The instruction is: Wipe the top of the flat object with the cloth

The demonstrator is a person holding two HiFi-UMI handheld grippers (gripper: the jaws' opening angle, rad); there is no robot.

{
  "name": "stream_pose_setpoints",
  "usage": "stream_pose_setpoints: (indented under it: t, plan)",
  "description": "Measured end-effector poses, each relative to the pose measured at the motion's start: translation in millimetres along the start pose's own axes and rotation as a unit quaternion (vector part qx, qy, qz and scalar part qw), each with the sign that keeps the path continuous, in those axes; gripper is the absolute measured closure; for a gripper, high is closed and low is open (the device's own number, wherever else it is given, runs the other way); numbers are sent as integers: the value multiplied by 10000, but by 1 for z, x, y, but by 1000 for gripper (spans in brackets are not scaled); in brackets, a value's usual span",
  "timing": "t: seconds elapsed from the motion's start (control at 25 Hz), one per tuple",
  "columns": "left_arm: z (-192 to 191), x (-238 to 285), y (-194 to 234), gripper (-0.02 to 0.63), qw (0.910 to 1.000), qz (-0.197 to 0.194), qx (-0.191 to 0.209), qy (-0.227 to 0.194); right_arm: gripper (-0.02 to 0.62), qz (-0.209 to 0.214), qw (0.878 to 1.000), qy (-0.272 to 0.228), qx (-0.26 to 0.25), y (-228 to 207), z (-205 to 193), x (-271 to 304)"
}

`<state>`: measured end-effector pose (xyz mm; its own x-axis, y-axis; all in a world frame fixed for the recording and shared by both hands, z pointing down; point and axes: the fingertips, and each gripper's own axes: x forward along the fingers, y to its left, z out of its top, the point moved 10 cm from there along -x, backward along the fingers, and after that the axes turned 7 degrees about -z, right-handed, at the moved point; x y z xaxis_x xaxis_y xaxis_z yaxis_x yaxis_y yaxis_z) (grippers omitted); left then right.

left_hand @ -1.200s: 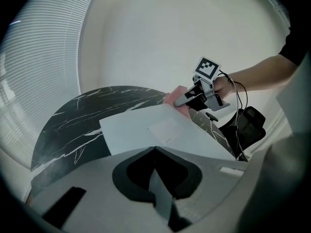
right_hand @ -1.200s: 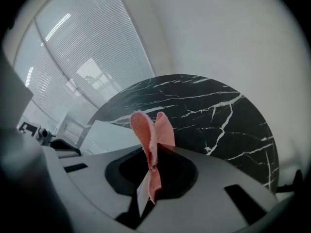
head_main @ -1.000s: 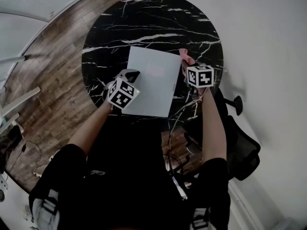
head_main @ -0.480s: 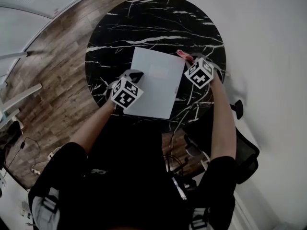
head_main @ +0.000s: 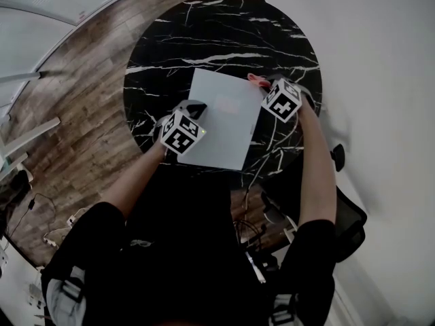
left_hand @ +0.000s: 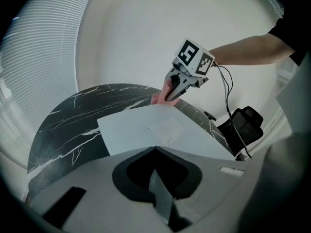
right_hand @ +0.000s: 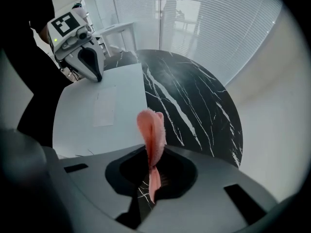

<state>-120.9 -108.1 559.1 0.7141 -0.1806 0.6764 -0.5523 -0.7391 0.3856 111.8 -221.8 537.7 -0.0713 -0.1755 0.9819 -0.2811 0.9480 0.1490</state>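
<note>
The white flat object (head_main: 224, 117) lies on the black marble table (head_main: 217, 32). At its far right corner, the right gripper (right_hand: 153, 176) pinches the pink cloth (right_hand: 151, 130). The left gripper (left_hand: 161, 198) sits at its left edge, jaws pressed together and empty. Bare marble lies beyond its far edge.

A round table (head_main: 224, 32) of black stone with white veins stands on a wooden plank floor (head_main: 81, 100). One pale, flat object (head_main: 221, 124), rectangular and thin, lies flat on the tabletop in the half nearer the person, turned askew so that its nearest edge comes close to the table's near rim. A faint, smaller rectangular patch (head_main: 228, 102) shows on its top.
</note>
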Motion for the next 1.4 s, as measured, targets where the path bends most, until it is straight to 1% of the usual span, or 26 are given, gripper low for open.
stream_pose_setpoints:
  t: [0.08, 0.44, 0.72, 1.4]
  plan:
    - [0, 0, 0, 607, 10000, -10, 3, 2, 584, 21, 10000, 31, -78, 0, 4, 2]
    - [-3, -5, 5, 607, 9999, -88, -125, -17, 584, 142, 9997, -102, -187, 3, 31, 6]
    - [-5, -10, 10, 607, 9998, -126, -120, -81, 584, 172, 9987, -297, -371, 8, 54, 9]
    - [-16, -28, 32, 607, 9997, -127, -171, -91, 584, 307, 9964, -505, -605, 17, 107, 17]
